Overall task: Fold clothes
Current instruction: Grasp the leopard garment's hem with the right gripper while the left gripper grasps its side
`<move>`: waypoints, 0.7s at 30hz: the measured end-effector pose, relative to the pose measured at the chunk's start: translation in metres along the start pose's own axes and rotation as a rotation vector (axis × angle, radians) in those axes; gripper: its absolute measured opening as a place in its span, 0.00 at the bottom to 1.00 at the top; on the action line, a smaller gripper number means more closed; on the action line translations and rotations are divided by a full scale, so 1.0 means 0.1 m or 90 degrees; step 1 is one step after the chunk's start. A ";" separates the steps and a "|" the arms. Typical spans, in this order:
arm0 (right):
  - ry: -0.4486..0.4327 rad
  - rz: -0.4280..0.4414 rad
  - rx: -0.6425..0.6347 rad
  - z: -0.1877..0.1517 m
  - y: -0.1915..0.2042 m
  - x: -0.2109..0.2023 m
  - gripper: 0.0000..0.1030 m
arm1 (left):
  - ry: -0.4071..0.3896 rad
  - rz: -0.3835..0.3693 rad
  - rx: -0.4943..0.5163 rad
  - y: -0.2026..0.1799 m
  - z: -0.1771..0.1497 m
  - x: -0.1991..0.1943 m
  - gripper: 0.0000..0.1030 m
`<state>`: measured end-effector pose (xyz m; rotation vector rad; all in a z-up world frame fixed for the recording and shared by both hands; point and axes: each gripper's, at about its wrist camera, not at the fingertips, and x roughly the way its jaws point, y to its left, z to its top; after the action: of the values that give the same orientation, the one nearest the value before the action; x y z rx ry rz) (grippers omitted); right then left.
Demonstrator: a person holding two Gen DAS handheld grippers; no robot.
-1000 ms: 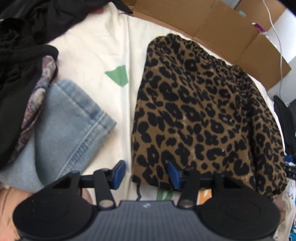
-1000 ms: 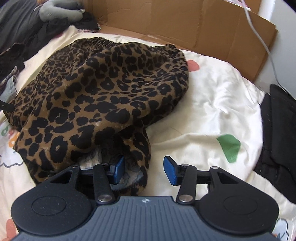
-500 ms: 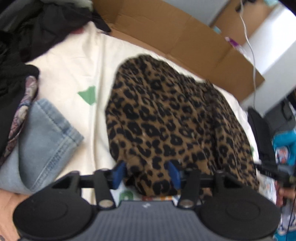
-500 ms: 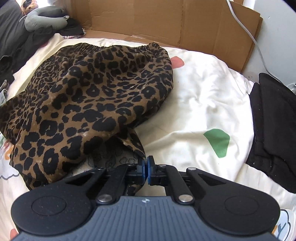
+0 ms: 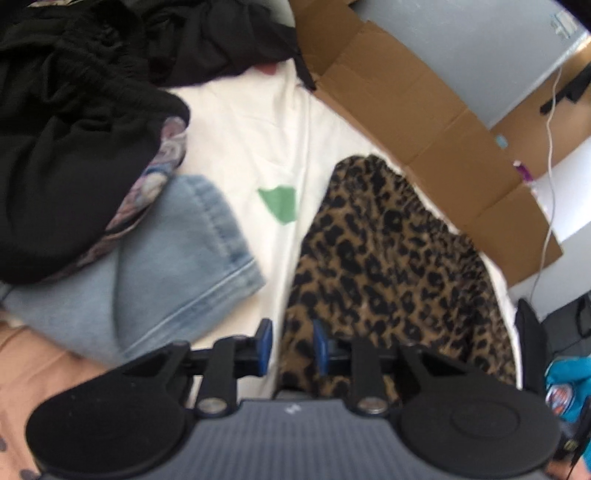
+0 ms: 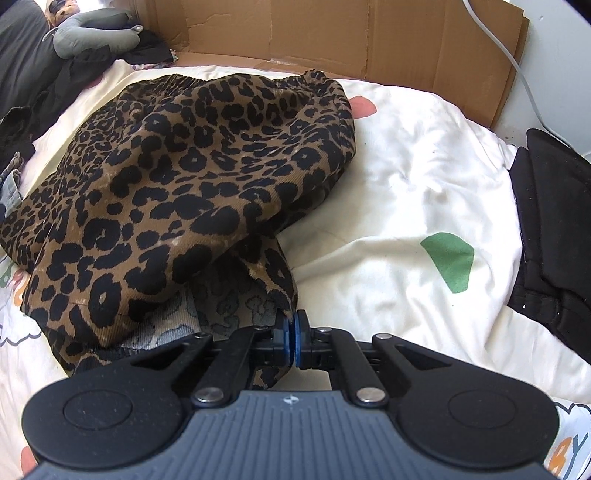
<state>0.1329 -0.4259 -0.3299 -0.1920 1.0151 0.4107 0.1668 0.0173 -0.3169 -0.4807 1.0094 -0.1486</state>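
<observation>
Leopard-print garment point(image 6: 192, 177) lies bunched on the white quilt point(image 6: 399, 206), its gathered waistband toward the cardboard wall point(image 6: 332, 33) at the far edge. The right gripper point(image 6: 294, 341) sits low over the quilt at the garment's near corner, its blue pads pressed together on a narrow tip of the fabric, whose pale inner side shows just to the left of the pads. The left gripper point(image 5: 291, 347) is angled down at the garment's point(image 5: 388, 266) opposite near edge; its fingers stand a little apart, with the fabric's edge lying between them, and the blurred view does not show whether either pad touches the cloth.

Only the left wrist view shows the folded blue denim point(image 5: 162, 280) beside the garment, a patterned piece and a heap of black clothes point(image 5: 70, 140) on top of it, and a teal object point(image 5: 569, 387) at the right edge. Only the right wrist view shows the black garment point(image 6: 554, 229) at the quilt's right side and a grey neck pillow point(image 6: 96, 37) in the far left corner.
</observation>
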 end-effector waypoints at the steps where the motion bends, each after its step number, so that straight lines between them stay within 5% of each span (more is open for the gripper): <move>1: 0.001 0.000 0.000 0.00 0.00 0.00 0.01 | 0.005 0.004 0.005 0.00 -0.01 0.01 0.18; 9: 0.003 -0.001 0.001 -0.01 0.00 0.00 0.02 | 0.058 0.015 0.110 -0.27 -0.14 0.22 0.18; 13: -0.001 -0.005 -0.008 0.01 0.02 -0.01 0.02 | 0.043 0.027 0.093 -0.27 -0.12 0.21 0.18; 18: -0.008 -0.011 -0.024 0.05 0.06 -0.01 0.03 | 0.065 0.032 0.073 -0.22 -0.09 0.30 0.41; 21: -0.017 -0.019 -0.051 0.09 0.13 -0.01 0.06 | 0.073 0.035 0.062 -0.21 -0.10 0.35 0.44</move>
<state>0.1339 -0.4109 -0.3236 -0.2724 0.9691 0.4268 0.1793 -0.0159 -0.3393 -0.3577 1.1215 -0.1770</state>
